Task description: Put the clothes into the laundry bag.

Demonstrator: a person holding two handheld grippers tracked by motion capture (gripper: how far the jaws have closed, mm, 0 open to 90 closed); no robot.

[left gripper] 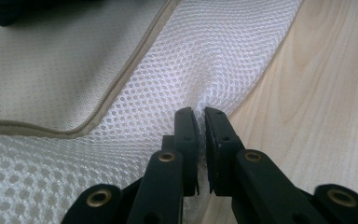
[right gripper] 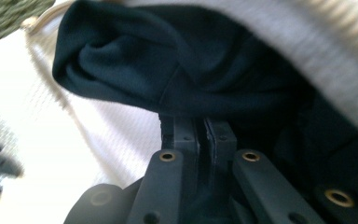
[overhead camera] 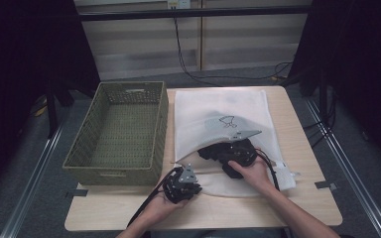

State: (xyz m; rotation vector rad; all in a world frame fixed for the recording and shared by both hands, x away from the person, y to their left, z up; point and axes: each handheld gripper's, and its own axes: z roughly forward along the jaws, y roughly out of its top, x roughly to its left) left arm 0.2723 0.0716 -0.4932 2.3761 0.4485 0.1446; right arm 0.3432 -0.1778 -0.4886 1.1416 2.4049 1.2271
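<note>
White mesh bag is pinched at its near edge by the left claw, clamped shut. Right claw, inside the mouth, is closed on the dark garment. Next, I'd guess: push deeper, then release.

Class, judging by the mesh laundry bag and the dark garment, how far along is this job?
Done: the mesh laundry bag lies open on the table. In hand: the left gripper pinches the bag's lower mesh, while the right gripper is shut on the dark garment at the opening. Whether it goes in or comes out cannot be told. The wicker basket stands empty.
</note>
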